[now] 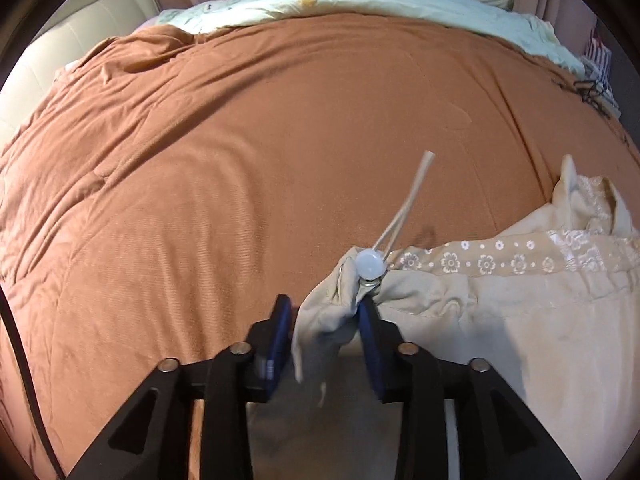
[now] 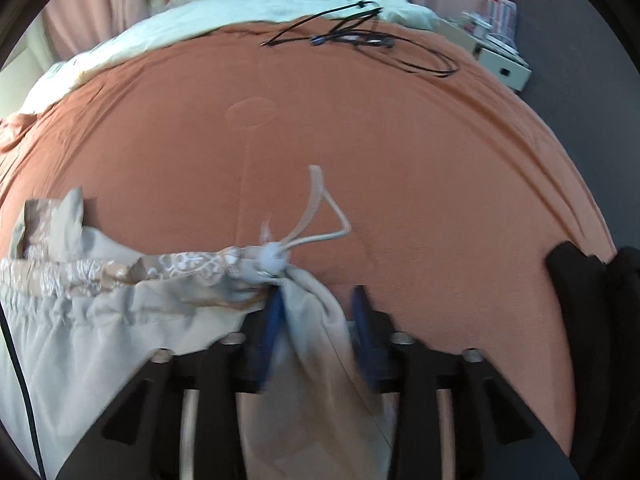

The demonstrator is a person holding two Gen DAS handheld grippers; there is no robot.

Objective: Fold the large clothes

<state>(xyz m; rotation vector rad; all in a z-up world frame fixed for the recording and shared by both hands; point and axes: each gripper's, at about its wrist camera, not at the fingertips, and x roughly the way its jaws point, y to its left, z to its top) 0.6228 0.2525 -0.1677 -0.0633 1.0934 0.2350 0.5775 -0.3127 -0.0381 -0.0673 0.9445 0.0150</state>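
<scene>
- So the big beige drawstring garment with the floral-lace band [image 1: 500, 320] is lying on the bed with the rust-orange quilted bedspread [image 1: 240, 160], stretched out between the two grippers.
- Left gripper [image 1: 325, 312]: its blue-padded fingers [image 1: 370, 332] are spread apart, with a bunched corner of the beige fabric hanging down in the gap. The cloth leans against the right-hand finger, and the left-hand one stands clear of it as far as I can see.
- Right ahead of that right-hand finger sits a round white cord stopper [image 1: 370, 264], with a pale drawstring [image 1: 404, 204] sticking up and away from it over the bedspread.
- The rest of the garment runs off to the right of the left gripper's fingers, floral band on the far edge and a crumpled bit poking up at the far right.
- Right gripper [image 2: 318, 308]: fingers [image 2: 274, 312] also spread. The other gathered corner of the garment drapes down between them, hugging the left-hand finger. It's blurry there, so I can't tell how firmly it's caught.
- Just ahead of that finger is another white cord stopper [image 2: 274, 258], with a looped pale cord [image 2: 320, 220] curling up over the bedspread.
- From this side the garment runs off to the left of the fingers.
- Far ahead of the right gripper, thin black cables [image 2: 360, 36] lie on the bedspread near a pale cream duvet [image 2: 240, 8].
- Something dark and black [image 2: 592, 320] sits off to the right of those fingers at the bed's edge. Can't make out what it is.
</scene>
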